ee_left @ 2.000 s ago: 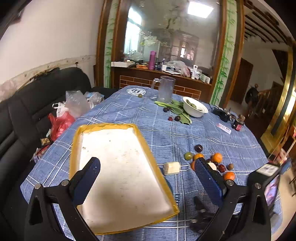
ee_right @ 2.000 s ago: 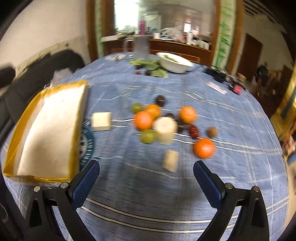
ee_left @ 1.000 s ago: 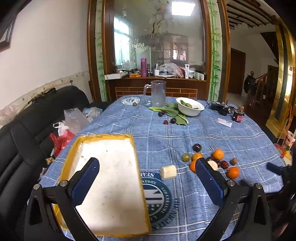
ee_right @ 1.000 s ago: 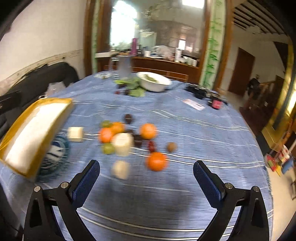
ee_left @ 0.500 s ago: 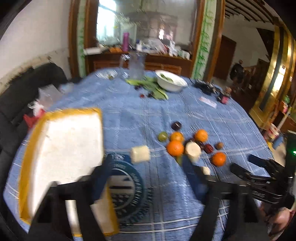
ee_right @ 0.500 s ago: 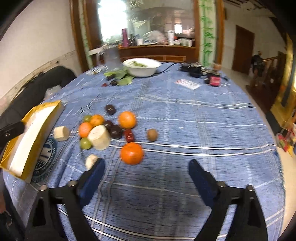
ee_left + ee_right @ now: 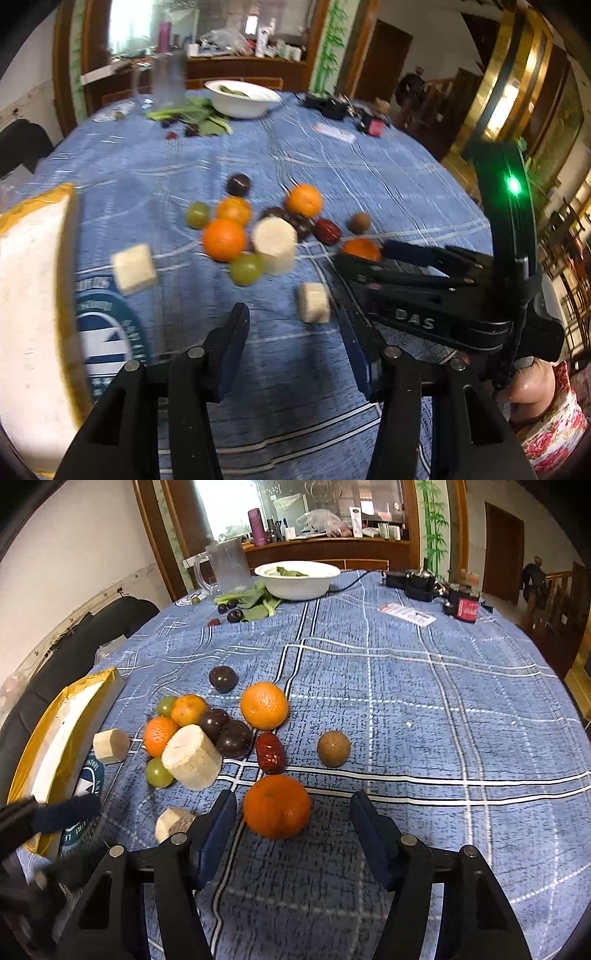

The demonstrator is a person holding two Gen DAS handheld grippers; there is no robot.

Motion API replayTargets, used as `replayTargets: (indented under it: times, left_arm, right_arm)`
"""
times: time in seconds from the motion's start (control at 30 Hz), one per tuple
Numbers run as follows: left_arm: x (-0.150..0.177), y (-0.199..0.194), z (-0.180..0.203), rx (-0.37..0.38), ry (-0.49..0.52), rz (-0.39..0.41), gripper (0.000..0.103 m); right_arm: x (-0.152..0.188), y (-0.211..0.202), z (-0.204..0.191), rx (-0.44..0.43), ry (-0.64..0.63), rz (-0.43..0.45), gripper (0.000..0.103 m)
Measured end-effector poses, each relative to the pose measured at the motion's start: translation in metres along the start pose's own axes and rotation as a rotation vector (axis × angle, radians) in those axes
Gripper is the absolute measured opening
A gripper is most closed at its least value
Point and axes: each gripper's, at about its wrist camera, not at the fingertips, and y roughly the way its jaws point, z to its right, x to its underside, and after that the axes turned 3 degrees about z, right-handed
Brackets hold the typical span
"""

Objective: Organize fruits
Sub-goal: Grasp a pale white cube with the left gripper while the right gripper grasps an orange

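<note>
A cluster of fruit lies on the blue checked tablecloth (image 7: 424,686): oranges, green grapes, dark plums, a red date (image 7: 270,753), a brown round fruit (image 7: 333,748) and pale cut chunks. My right gripper (image 7: 293,808) is open, its jaws on either side of the nearest orange (image 7: 277,805). My left gripper (image 7: 295,321) is open and empty, just short of a small pale chunk (image 7: 314,302). The right gripper also shows in the left wrist view (image 7: 369,254), by that orange (image 7: 360,249). A yellow-rimmed white tray (image 7: 62,734) lies at the left.
At the far side stand a white bowl (image 7: 297,578) with greens, a clear pitcher (image 7: 227,566), loose leaves and small dark fruits (image 7: 234,614). Black devices and a red box (image 7: 463,605) sit at the far right. A black sofa (image 7: 92,642) lies left of the table.
Both grippers have moved in close to the fruit cluster and their jaws have narrowed. The right gripper now straddles the nearest orange. The left gripper swung right, away from the tray.
</note>
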Motion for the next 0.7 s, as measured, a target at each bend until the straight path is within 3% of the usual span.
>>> replayTargets:
  times: [0.1, 0.2, 0.5, 0.53, 0.57, 0.7]
  left_arm:
    - [-0.001, 0.016, 0.005, 0.003, 0.011, -0.03, 0.037]
    - [-0.002, 0.029, 0.007, 0.0, 0.013, -0.054, 0.028]
    - [-0.004, 0.041, 0.014, -0.022, 0.023, -0.053, 0.027]
    - [-0.005, 0.042, 0.014, -0.026, 0.025, -0.052, 0.025]
    - [-0.004, 0.041, 0.014, -0.028, 0.025, -0.051, 0.014]
    - [-0.001, 0.032, 0.011, -0.028, 0.011, -0.034, 0.014]
  right_arm:
    - [0.0, -0.002, 0.001, -0.023, 0.005, 0.013, 0.067]
    - [0.0, -0.002, 0.004, -0.035, 0.018, 0.016, 0.058]
    - [0.0, -0.002, 0.001, -0.056, 0.009, 0.018, 0.048]
    - [0.0, -0.002, 0.001, -0.061, 0.007, 0.018, 0.046]
    - [0.001, -0.002, 0.0, -0.064, 0.002, 0.018, 0.044]
    - [0.002, -0.003, -0.003, -0.06, -0.014, 0.022, 0.038]
